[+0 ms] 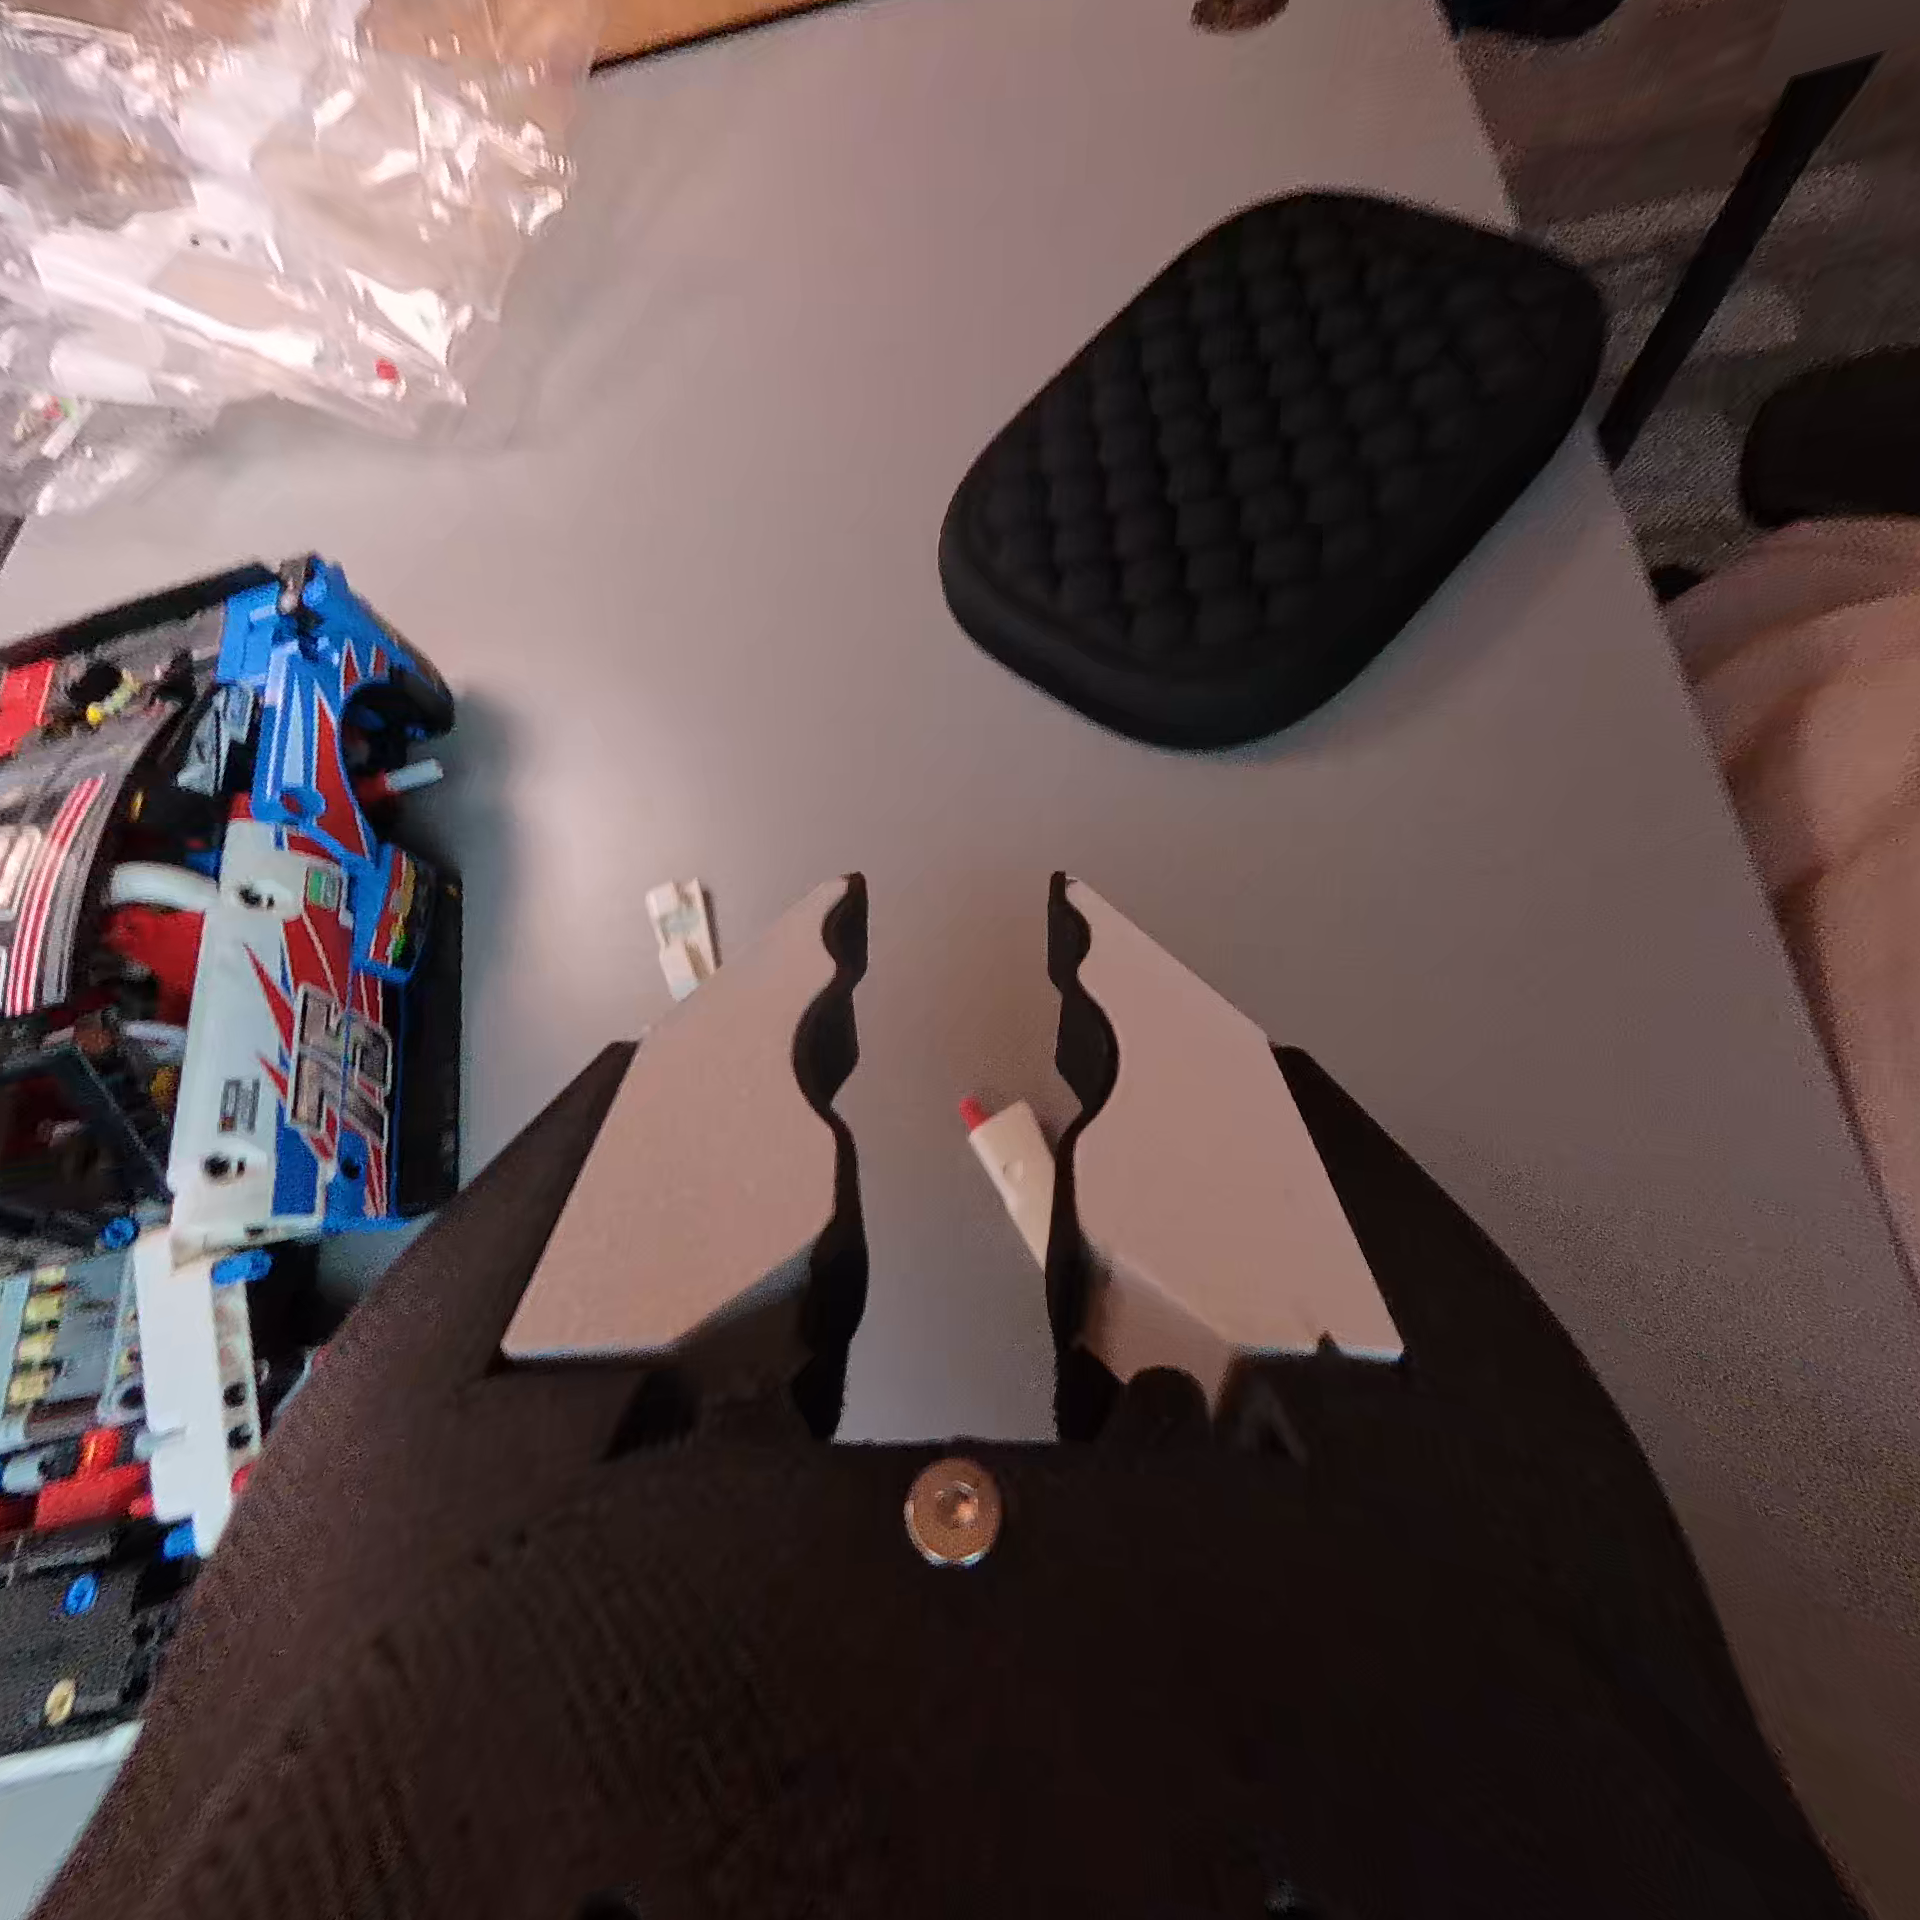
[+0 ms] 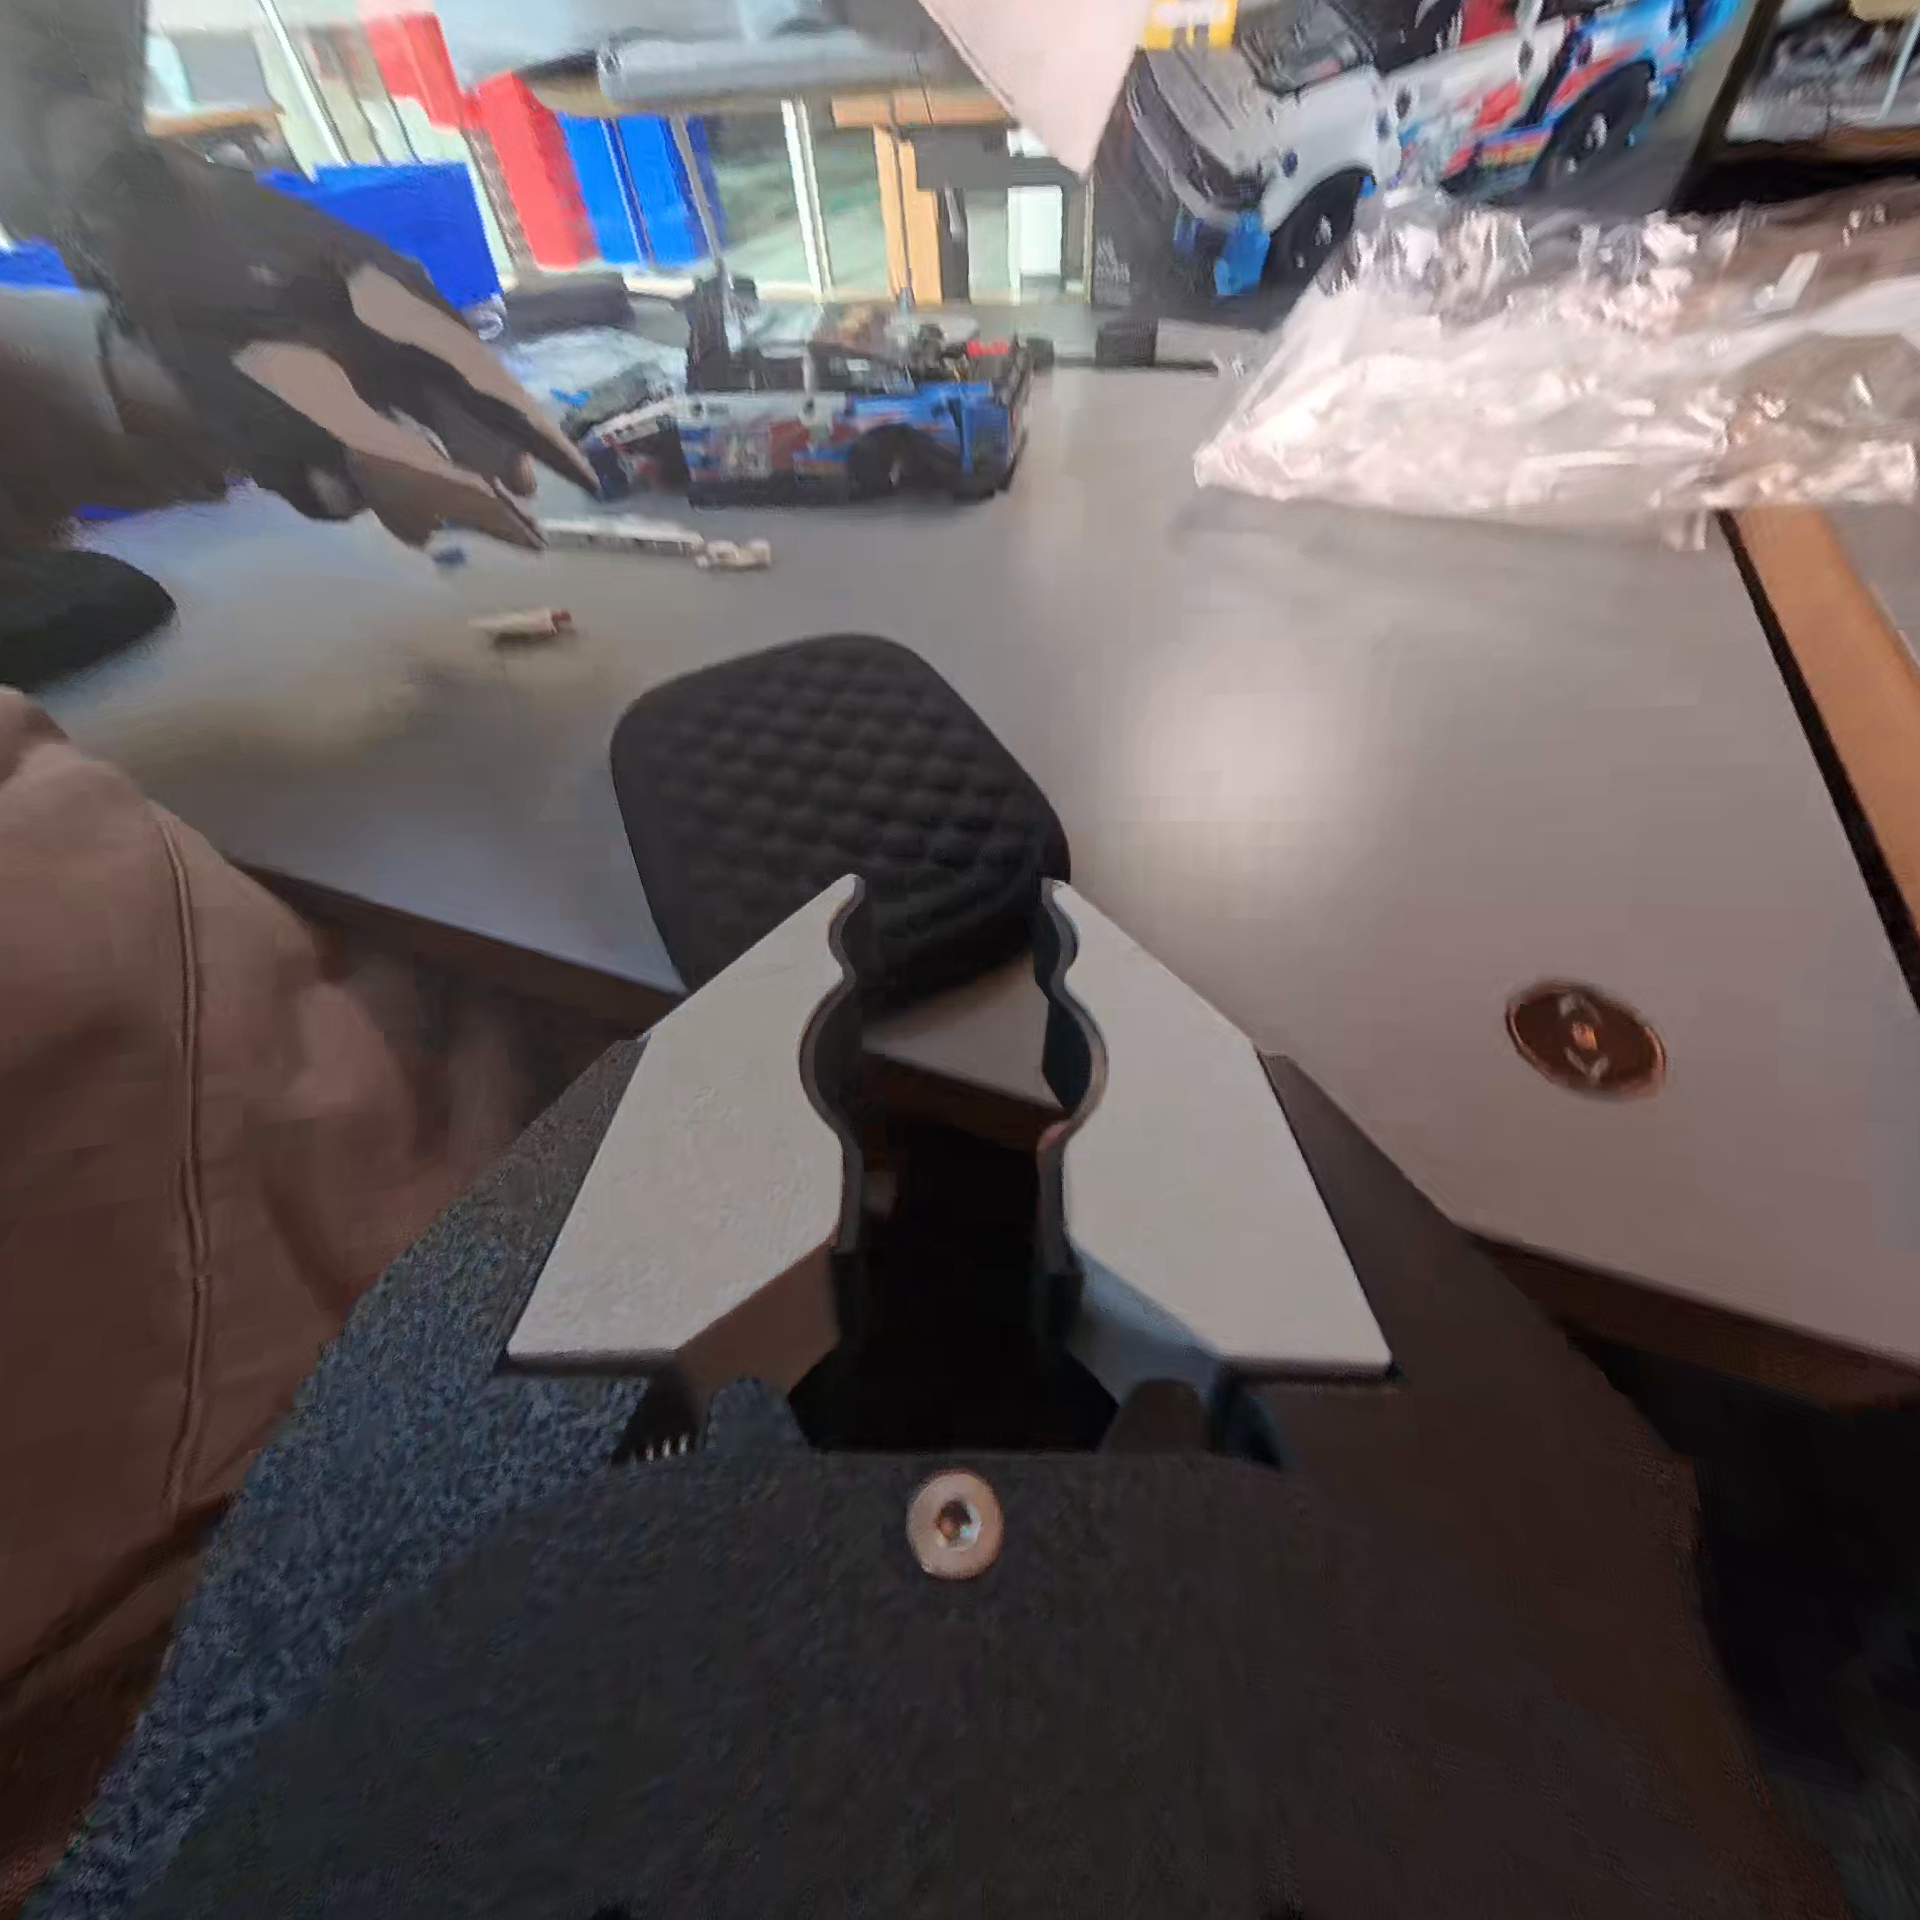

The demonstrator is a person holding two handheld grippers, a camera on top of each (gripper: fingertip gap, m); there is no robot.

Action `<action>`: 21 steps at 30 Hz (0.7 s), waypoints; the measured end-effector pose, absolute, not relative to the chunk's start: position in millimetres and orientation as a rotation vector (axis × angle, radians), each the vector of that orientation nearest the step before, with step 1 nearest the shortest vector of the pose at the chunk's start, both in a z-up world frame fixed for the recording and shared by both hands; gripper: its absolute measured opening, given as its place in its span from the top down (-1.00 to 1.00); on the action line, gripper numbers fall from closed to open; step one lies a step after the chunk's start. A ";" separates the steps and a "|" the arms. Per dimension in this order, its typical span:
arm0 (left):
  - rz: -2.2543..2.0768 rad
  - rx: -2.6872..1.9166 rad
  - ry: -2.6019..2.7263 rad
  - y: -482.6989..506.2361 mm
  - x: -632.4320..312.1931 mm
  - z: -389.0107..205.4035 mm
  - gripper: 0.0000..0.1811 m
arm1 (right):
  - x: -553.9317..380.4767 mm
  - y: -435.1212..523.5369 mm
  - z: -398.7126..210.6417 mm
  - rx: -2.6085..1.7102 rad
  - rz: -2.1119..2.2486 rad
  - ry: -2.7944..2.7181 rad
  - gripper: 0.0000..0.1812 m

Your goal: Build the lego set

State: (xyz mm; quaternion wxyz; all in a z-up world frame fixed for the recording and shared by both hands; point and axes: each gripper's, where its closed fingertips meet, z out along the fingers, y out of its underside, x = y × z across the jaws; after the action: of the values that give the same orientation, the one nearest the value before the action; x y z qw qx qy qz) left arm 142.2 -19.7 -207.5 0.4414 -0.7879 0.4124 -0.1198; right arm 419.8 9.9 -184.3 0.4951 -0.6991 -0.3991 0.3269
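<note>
A partly built blue, white and red lego car [image 1: 260, 1018] lies on the grey table [image 1: 790, 520] at the left of the left wrist view; it also shows far off in the right wrist view [image 2: 842, 426]. My left gripper [image 1: 956, 894] is open above the table, empty. A small white lego piece with a red tip [image 1: 1003, 1153] lies below, beside its right finger. Another white piece [image 1: 681, 935] lies by its left finger. My right gripper [image 2: 951, 899] is open and empty at the table's near edge, over a black textured pad [image 2: 831, 790]. The left gripper [image 2: 499, 488] shows at upper left there.
Clear plastic bags of parts [image 1: 229, 208] lie at the back left, and also show in the right wrist view [image 2: 1558, 364]. The black pad [image 1: 1278, 468] sits right of centre. The set's box [image 2: 1403, 125] stands behind. A round brass inset [image 2: 1584, 1039] is in the table. A brown sleeve [image 2: 156, 1039] is at left.
</note>
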 end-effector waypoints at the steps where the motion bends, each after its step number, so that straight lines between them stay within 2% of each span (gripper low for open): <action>1: -0.353 -1.920 1.021 -19.2 153.9 -197.8 0.64 | 432.8 3.2 -194.2 -1.738 0.770 -0.967 0.68; 7: -0.611 -1.749 1.113 -22.4 217.5 -161.1 0.61 | 489.2 -47.4 -246.3 -1.968 0.634 -1.010 0.64; 16: -0.640 -1.768 1.121 -44.0 231.9 -180.7 0.61 | 569.0 -93.0 -260.8 -2.049 0.481 -0.824 0.63; 21: -0.599 -1.847 1.093 -59.4 238.3 -195.5 0.61 | 581.1 -90.9 -304.3 -2.043 0.528 -0.727 0.66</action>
State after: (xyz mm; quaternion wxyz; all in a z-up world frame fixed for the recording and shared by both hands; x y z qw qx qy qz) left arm 238.3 -59.4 -195.5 0.4410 -0.7438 0.4404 -0.2415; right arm 581.1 -90.9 -304.3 0.4396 -0.8222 -0.2926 0.2124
